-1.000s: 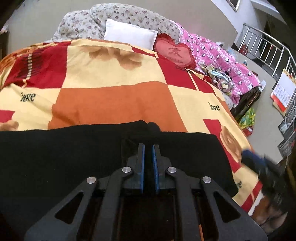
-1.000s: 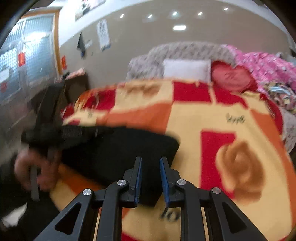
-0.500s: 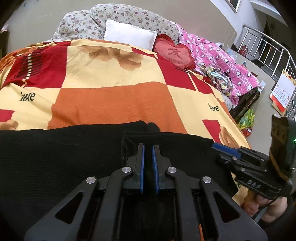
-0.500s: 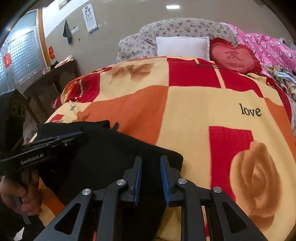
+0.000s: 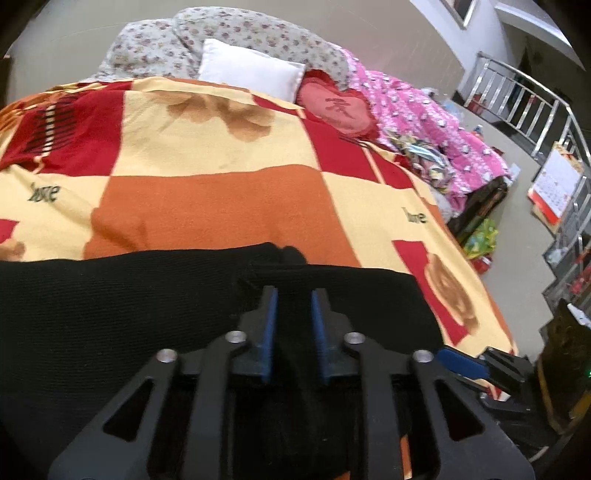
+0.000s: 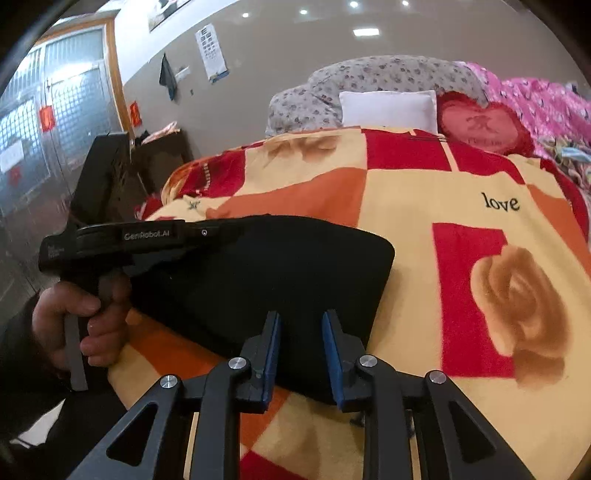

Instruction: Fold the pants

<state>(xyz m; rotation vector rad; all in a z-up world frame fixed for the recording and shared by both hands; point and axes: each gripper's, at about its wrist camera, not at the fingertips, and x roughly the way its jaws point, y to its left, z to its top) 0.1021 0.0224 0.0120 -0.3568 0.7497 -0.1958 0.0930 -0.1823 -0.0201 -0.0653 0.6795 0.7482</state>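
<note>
on the checked blanket (image 5: pixel 207 206) lie black pants (image 5: pixel 110 302); left gripper (image 5: pixel 293 295) jaws have just been opening, fabric between them unpressed; right gripper (image 6: pixel 301 319) parted above pants' edge.

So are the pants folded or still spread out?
Folded, at least partly: the black pants lie on the blanket as a compact block with one rounded corner. How many folds, cannot tell.

Black left gripper (image 5: pixel 292 306), blue-lined jaws, silver screws, "GenRobot.AI" mark, dark sleeve (image 6: pixel 14 354)

Checked blanket-covered bed (image 5: pixel 207 206), white pillow (image 6: pixel 388 107), beige wall (image 6: pixel 280 48), metal railing (image 5: pixel 517 99), ceiling lights (image 6: pixel 365 31)
</note>
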